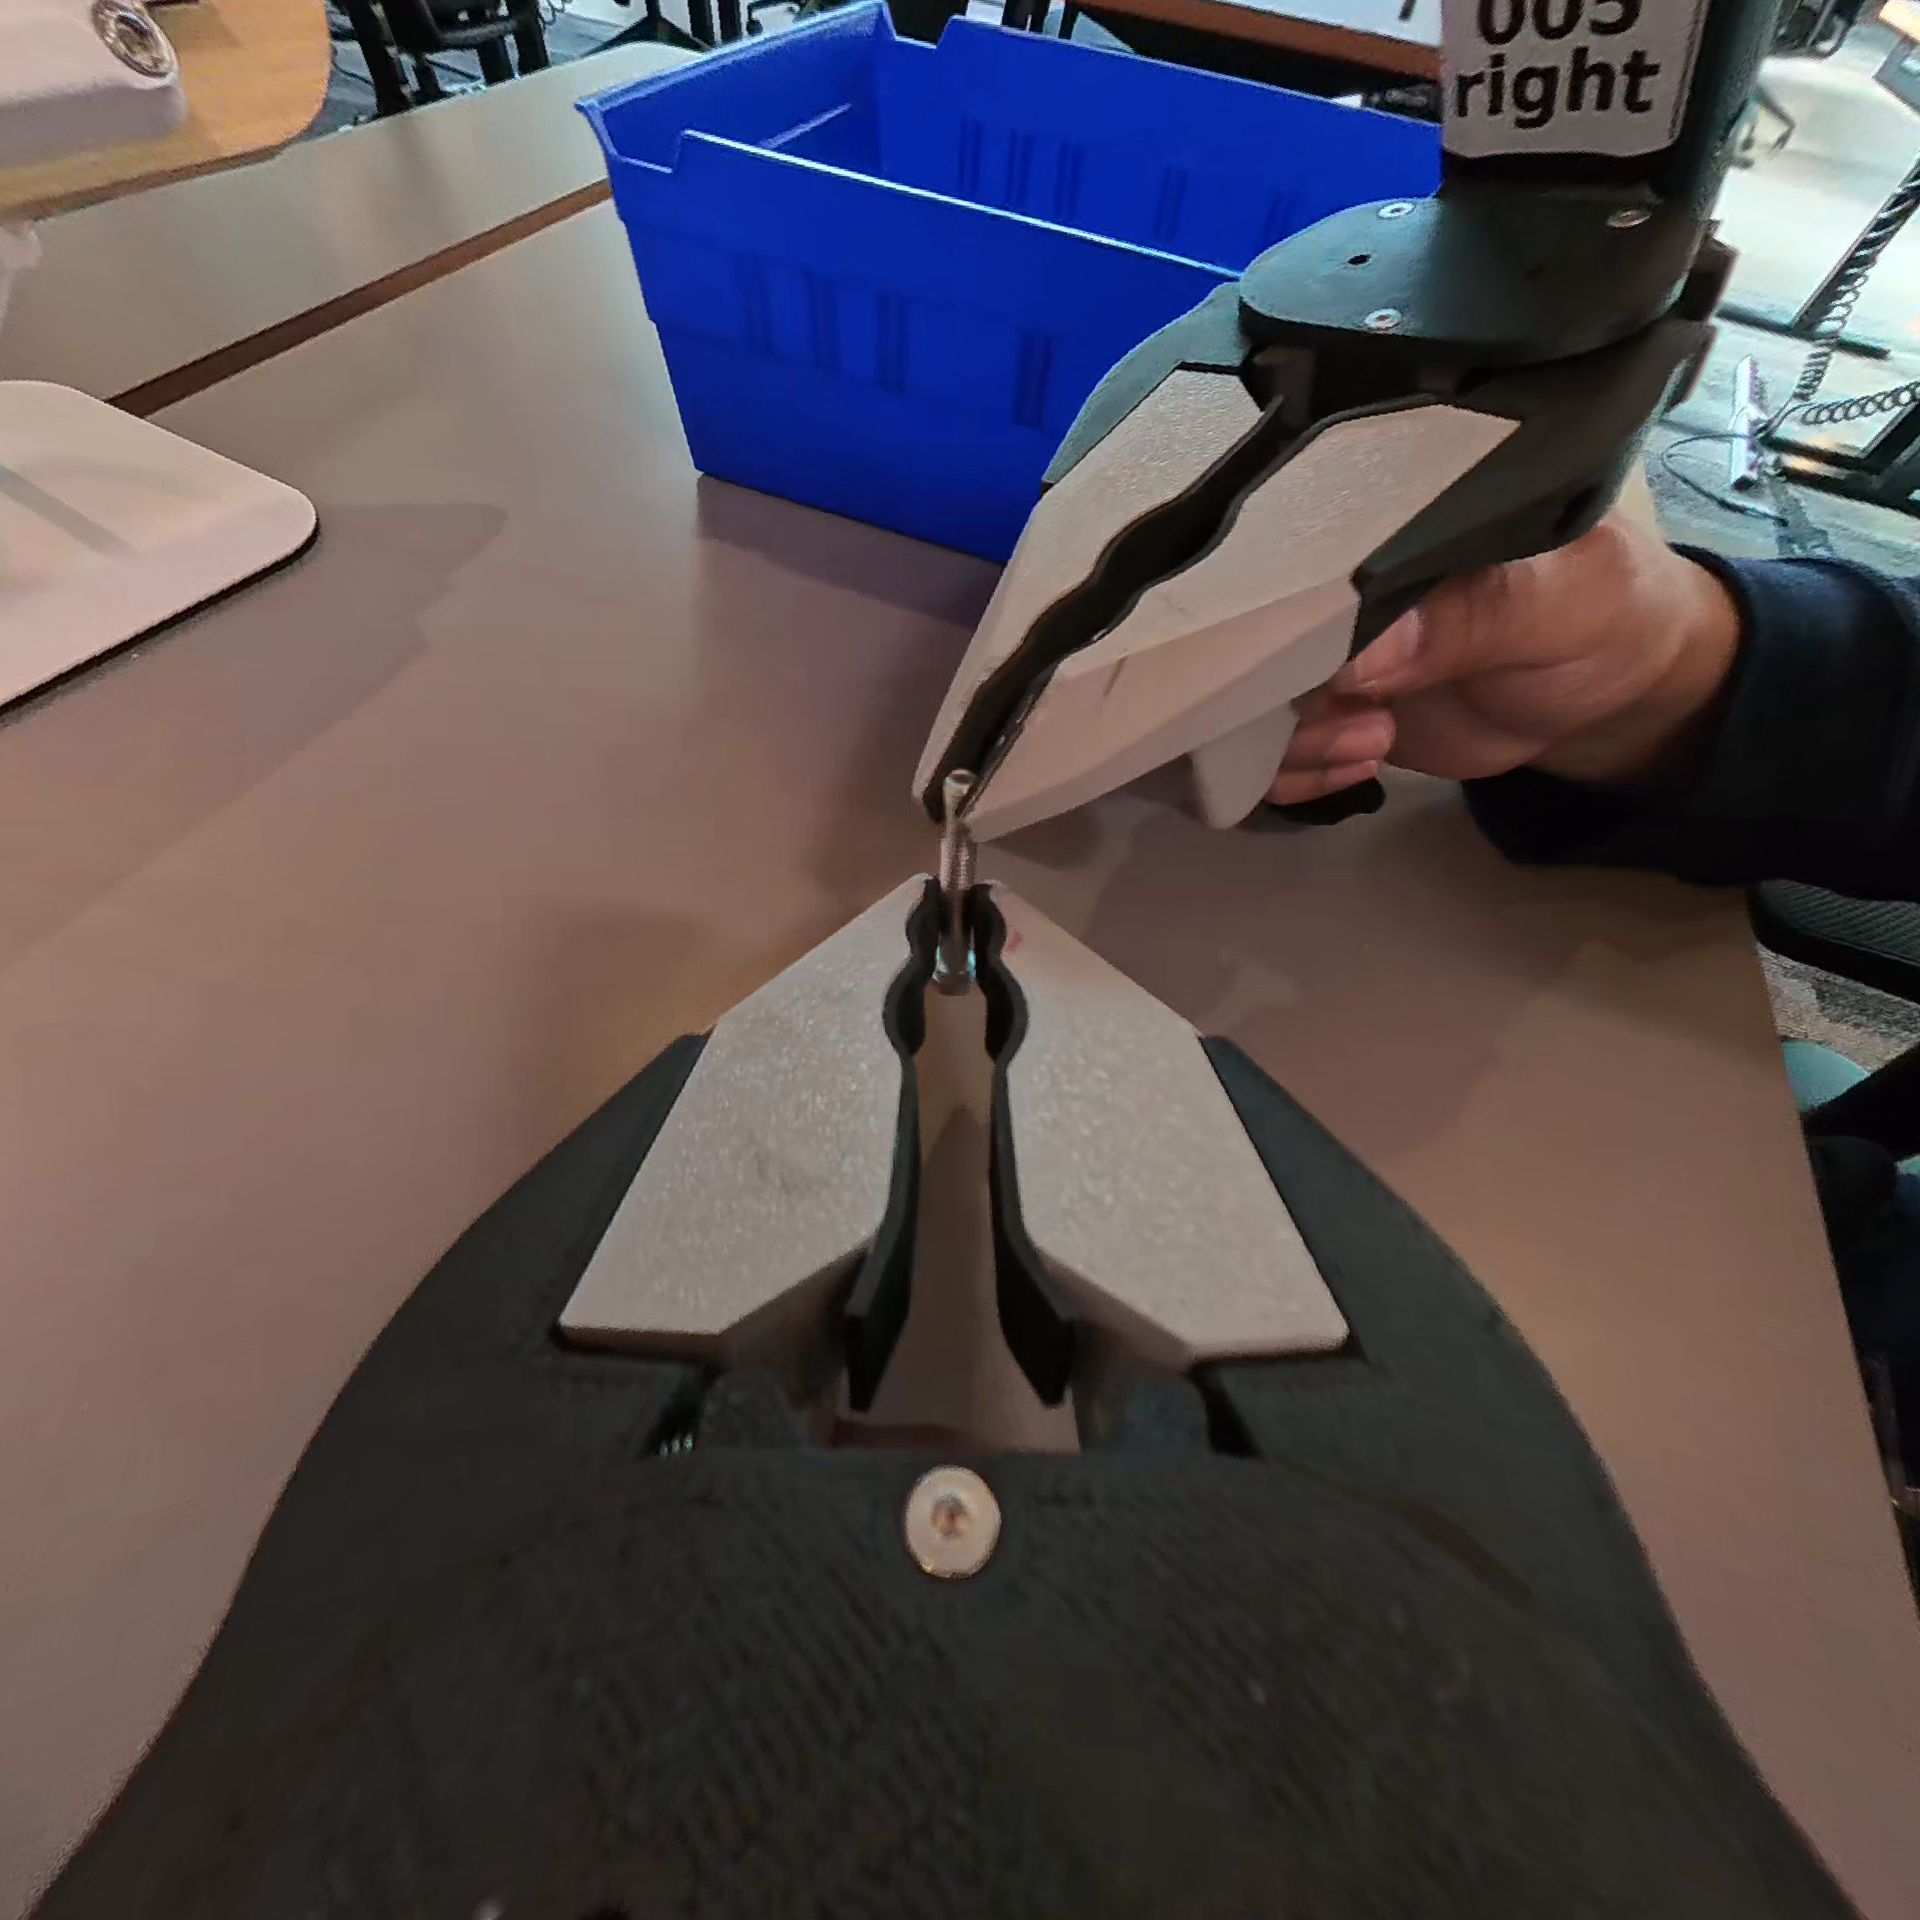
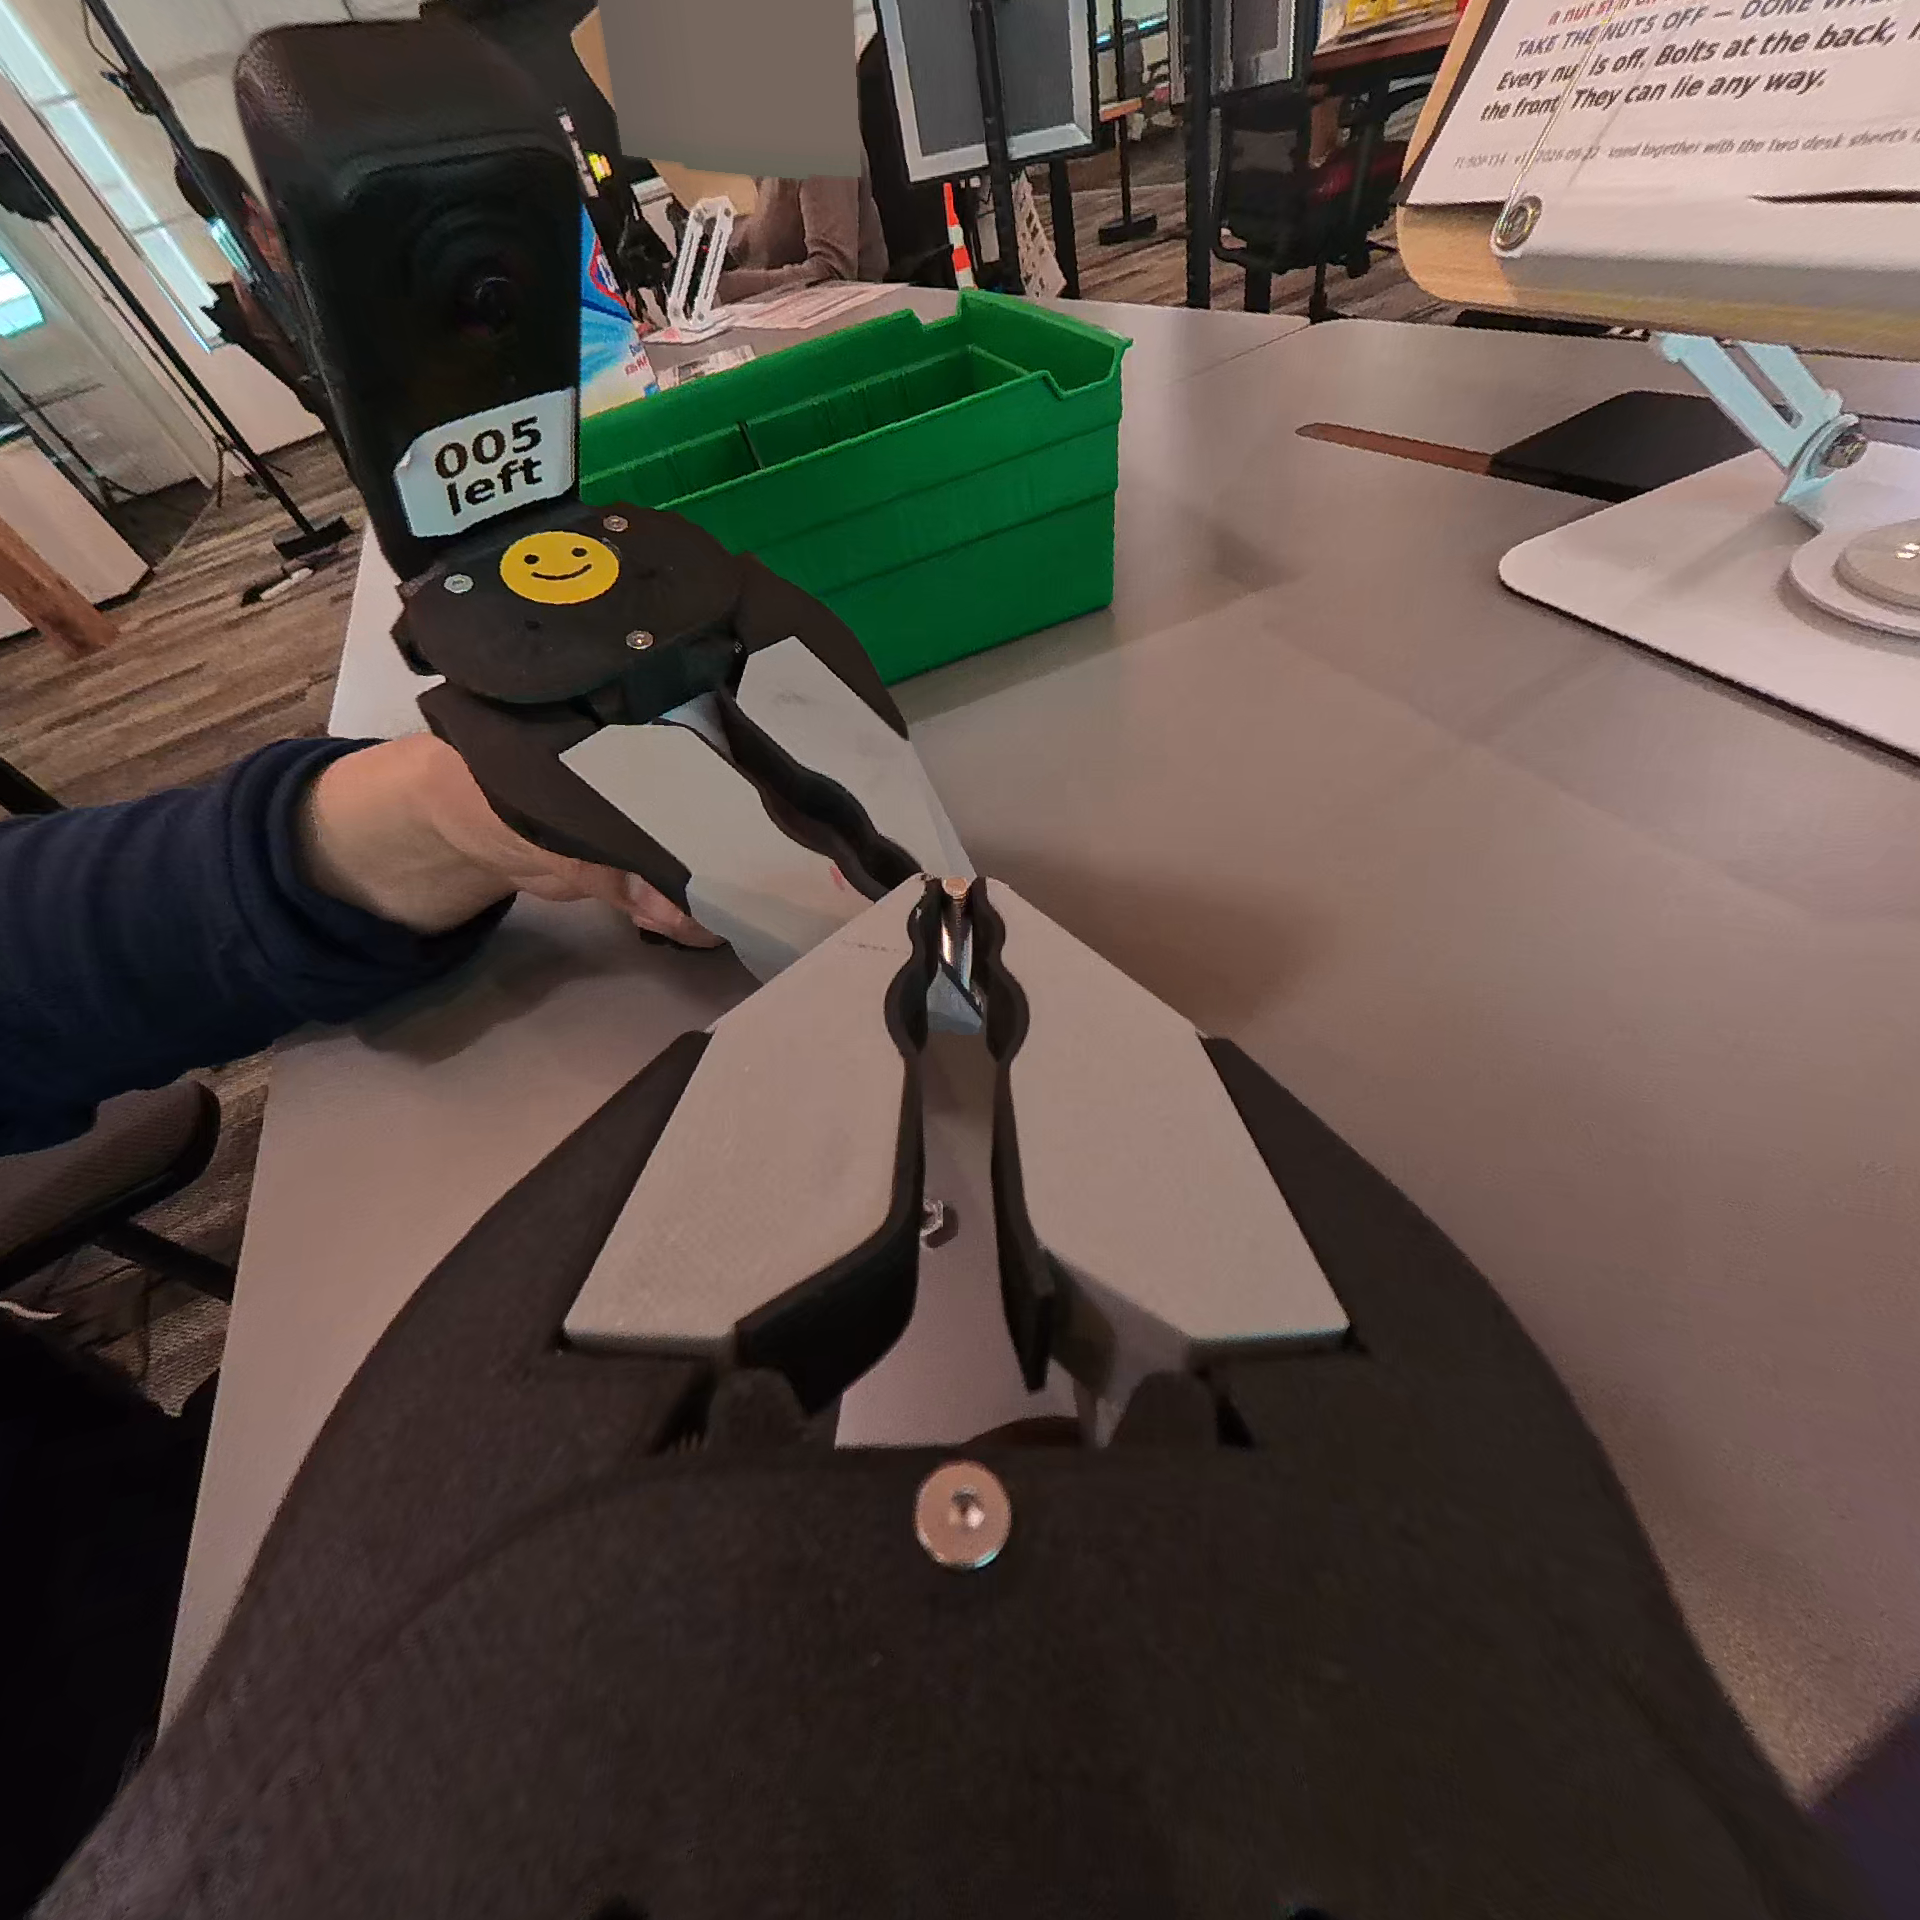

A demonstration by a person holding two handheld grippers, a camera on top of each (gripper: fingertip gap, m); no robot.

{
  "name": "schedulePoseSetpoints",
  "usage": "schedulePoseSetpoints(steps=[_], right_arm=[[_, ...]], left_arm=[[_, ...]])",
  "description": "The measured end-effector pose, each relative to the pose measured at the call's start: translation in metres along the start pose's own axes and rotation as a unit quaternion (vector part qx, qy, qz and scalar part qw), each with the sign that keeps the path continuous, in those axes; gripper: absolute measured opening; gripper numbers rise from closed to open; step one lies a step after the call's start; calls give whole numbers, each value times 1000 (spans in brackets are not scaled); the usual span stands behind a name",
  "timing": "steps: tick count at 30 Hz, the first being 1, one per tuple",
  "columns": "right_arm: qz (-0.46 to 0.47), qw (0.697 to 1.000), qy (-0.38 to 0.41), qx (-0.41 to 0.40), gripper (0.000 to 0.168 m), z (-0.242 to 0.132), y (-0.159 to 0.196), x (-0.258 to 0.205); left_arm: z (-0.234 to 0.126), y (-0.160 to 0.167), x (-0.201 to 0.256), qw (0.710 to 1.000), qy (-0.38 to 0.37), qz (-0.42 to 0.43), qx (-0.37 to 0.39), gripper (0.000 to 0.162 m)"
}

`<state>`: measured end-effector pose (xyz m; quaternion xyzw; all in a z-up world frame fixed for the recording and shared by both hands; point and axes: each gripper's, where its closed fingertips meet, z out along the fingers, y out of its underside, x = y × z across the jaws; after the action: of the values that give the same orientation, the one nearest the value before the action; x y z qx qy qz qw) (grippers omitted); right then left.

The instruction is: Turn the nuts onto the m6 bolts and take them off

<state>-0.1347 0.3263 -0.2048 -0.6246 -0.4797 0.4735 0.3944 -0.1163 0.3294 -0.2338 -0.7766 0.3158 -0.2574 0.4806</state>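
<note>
A silver bolt [image 1: 954, 847] is held in the air between both grippers, above the brown table [image 1: 416, 831]. My left gripper [image 1: 951, 914] is shut on its near end, where a silver head or nut [image 1: 951, 968] shows between the pads. My right gripper [image 1: 954, 805] comes in from the upper right and is shut on the bolt's far end. In the right wrist view the right gripper [image 2: 954, 906] pinches the bolt [image 2: 954, 940], and the left gripper [image 2: 914, 883] meets it from the left. I cannot make out a separate nut for certain.
A blue bin [image 1: 883, 343] stands behind the grippers and a green bin [image 2: 883, 499] on the other side. A white stand base [image 2: 1714, 603] holds a printed sheet. A small metal piece [image 2: 935, 1221] lies on the table. Hands [image 1: 1538, 665] hold both grippers. Both grippers' tips are close together, under 4 cm apart.
</note>
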Motion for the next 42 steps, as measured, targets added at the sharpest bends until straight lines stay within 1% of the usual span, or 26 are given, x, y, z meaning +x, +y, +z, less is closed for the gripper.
schedulePoseSetpoints(steps=[5, 12, 15, 17, 28, 32, 33, 35, 38, 39, 42], right_arm=[[4, 1000, -3, 9, 2, -3, -4, -1], [-11, 1000, -1, 4, 2, -2, -3, -2], [-2, 1000, -11, 8, 6, -3, -4, -3], [4, 1000, -17, 10, 2, -3, -5, -5], [-20, 1000, -11, 13, 2, 3, -6, -7], [-30, 999, 17, 20, 13, -5, -9, 1], [-33, 999, 22, 19, 13, -9, -9, 2], [-55, 998, 32, -5, 12, -15, 1, 1], [-81, 992, 22, -98, 12, -16, 35, -8], [-88, 988, 33, -122, 15, -17, 44, -6], [-100, 979, 54, -168, 14, -18, 59, -6]], left_arm=[[-1, -3, 2, 1000, 11, -10, 11, 3], [0, 0, 5, 1000, 26, -4, 6, 3], [-2, -2, 9, 999, 49, -16, 17, 3], [-2, -2, 9, 998, 48, -18, 19, 3], [-1, -2, 8, 999, 41, -10, 18, 3], [-7, -2, -5, 999, 28, -14, 23, 3], [-10, -3, -9, 999, 27, -20, 27, 3], [-17, -3, -18, 999, 21, -24, 35, 3], [-24, -7, -25, 997, 27, -49, 56, 3], [-25, -8, -27, 996, 28, -56, 63, 3], [-27, -12, -29, 995, 25, -55, 77, 3]])
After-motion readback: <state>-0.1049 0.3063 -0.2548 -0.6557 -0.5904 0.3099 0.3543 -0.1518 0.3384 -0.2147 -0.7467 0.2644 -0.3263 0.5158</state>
